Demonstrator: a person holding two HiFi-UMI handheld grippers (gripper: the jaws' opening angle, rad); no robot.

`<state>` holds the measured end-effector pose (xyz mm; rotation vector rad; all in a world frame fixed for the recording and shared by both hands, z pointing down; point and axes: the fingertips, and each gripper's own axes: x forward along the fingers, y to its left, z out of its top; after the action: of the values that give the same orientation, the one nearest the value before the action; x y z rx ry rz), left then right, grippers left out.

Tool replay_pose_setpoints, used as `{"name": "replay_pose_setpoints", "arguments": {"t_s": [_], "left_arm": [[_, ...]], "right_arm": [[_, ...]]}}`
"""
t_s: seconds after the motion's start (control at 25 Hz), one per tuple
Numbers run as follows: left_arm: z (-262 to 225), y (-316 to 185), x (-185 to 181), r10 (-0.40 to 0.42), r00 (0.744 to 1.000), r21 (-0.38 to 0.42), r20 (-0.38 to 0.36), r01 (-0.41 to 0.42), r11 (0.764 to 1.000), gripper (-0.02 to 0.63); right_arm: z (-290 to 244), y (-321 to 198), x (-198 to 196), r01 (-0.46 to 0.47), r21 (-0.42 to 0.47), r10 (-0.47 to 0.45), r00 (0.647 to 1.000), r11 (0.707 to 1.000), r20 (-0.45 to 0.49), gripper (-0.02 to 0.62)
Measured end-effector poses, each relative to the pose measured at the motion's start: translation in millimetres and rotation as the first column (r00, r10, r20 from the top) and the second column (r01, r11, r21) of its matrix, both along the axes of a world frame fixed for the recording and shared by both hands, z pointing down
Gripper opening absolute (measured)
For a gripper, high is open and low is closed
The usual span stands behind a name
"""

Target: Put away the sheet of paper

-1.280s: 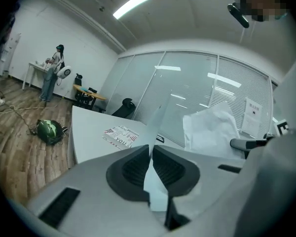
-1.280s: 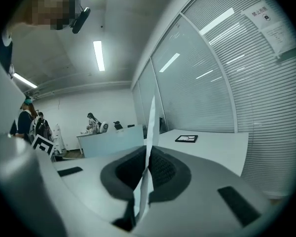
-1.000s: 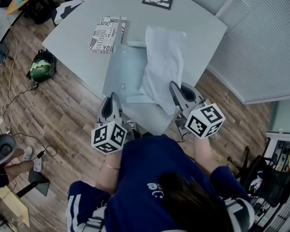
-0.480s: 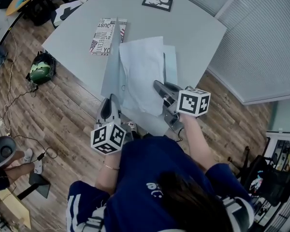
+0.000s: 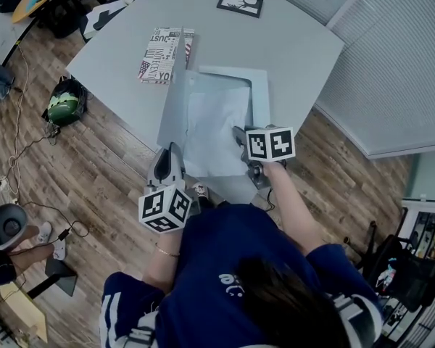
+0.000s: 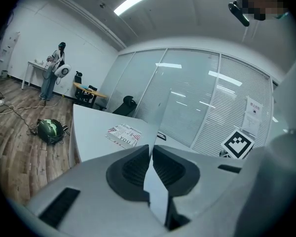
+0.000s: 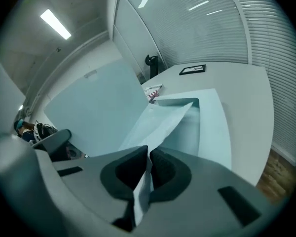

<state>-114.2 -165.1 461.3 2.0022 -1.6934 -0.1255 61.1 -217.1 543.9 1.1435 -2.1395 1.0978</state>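
Table (image 5: 290, 49) (pale grey) on wood floor (image 5: 94, 176)

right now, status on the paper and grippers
Left gripper shut on folder cover, cover raised. Right gripper shut on paper, paper over open folder. Nothing in the way.

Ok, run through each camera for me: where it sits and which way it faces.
Head view: on the person's head, facing steeply down at the table; both forearms, left gripper and right gripper show.
Left gripper view: on the left gripper, facing level across the table; its jaws are shut on the folder cover.
Right gripper view: on the right gripper, tilted down into the folder; its jaws hold the sheet of paper.
Shared: all three show the printed box.
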Motion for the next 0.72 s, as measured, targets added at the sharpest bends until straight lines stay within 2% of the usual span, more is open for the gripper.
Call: {"name": "replay_pose_setpoints", "arguments": {"t_s": [0.36, 0.72], "left_arm": [[0.1, 0.9, 3.0, 0.015, 0.999, 0.001, 0.031, -0.015, 1.000, 0.026], [-0.4, 2.4, 6.5, 0.037, 0.998, 0.007, 0.054, -0.038, 0.999, 0.026]], "right_arm": [[29.4, -21.8, 10.9, -0.017, -0.049, 0.008, 0.984, 0.999, -0.177, 0.012], [36.5, -53.4, 28.1, -0.151, -0.047, 0.139, 0.971, 0.987, -0.196, 0.012]]}}
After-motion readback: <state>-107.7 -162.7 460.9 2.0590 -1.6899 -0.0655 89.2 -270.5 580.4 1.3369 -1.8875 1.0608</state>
